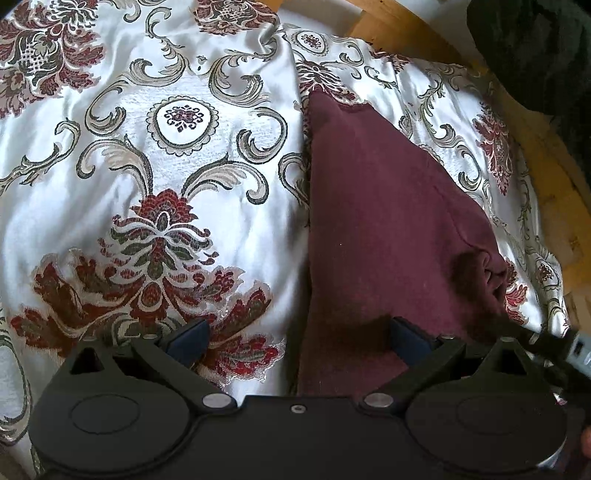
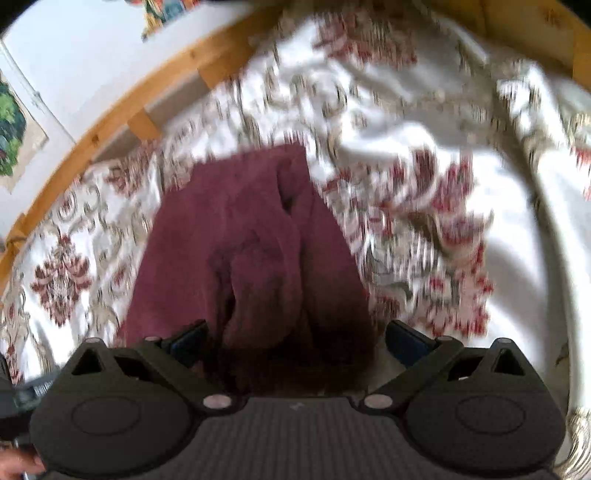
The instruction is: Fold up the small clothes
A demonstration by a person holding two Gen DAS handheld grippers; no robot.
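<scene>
Garment [image 1: 376, 221] lies on bedspread [image 1: 166, 147]

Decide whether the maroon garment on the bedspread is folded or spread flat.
Folded, loosely. The maroon garment lies as a narrow doubled strip, with overlapping layers and a bunched ridge along its middle, on the floral bedspread.

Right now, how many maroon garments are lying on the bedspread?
1. The maroon garment lies on the floral bedspread, near the wooden bed frame, just ahead of both grippers. Anything beneath it or outside these views would be hidden.
</scene>
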